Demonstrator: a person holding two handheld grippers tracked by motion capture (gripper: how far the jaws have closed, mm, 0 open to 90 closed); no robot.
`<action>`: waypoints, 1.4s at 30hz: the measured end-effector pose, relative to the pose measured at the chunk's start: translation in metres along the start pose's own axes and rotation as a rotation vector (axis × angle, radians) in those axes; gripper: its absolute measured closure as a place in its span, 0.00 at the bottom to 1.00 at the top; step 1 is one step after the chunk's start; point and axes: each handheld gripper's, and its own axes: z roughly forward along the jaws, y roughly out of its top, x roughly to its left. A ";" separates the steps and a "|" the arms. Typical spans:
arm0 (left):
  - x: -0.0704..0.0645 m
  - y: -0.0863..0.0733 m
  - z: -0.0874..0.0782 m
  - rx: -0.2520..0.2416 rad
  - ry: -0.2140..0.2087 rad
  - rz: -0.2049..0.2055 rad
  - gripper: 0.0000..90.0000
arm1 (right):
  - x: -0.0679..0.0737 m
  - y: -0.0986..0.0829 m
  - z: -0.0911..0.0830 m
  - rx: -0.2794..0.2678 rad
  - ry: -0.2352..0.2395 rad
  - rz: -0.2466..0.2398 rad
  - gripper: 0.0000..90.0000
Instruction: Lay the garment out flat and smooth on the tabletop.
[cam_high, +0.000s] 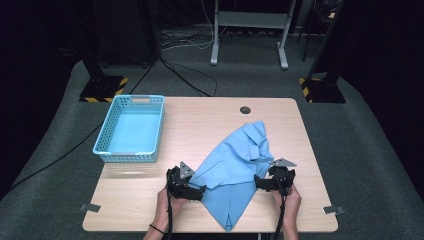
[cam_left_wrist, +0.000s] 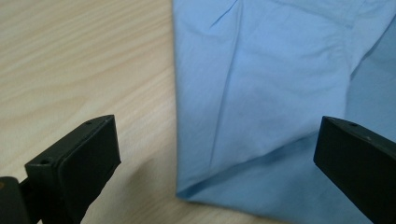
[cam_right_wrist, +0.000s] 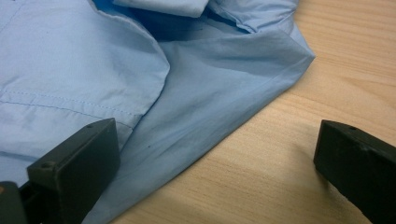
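I have a light blue shirt (cam_high: 235, 167) lying crumpled on the wooden table (cam_high: 200, 120), stretched from the far right, where its collar end bunches up, down to a point at the near edge between my two hands. My left gripper (cam_high: 200, 190) sits at the shirt's left edge, low over the tabletop, and in the left gripper view its jaws stand wide apart with a folded corner of the shirt (cam_left_wrist: 261, 116) lying between them, bare wood to the left of the hem; neither jaw presses on the cloth. My right gripper (cam_high: 261, 183) is at the shirt's right edge, just near of the rumpled part. In the right gripper view its jaws are spread wide as well: the left jaw hangs over the fabric, the right jaw over bare wood, and a pointed fold of the shirt (cam_right_wrist: 196, 93) runs out between them, with a stitched seam showing on the flatter panel to the left. A light blue plastic basket (cam_high: 131, 128) stands at the far left of the table, well apart from the shirt.
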 end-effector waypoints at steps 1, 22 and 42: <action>-0.001 0.003 0.000 -0.002 -0.004 0.005 0.00 | 0.000 0.000 0.000 0.000 0.000 0.000 0.00; -0.034 0.046 0.034 0.029 -0.087 0.129 0.00 | 0.000 0.000 0.000 0.000 0.005 -0.009 0.00; -0.068 0.062 0.069 0.105 -0.141 0.237 0.11 | -0.007 -0.002 -0.002 -0.003 -0.054 0.057 0.00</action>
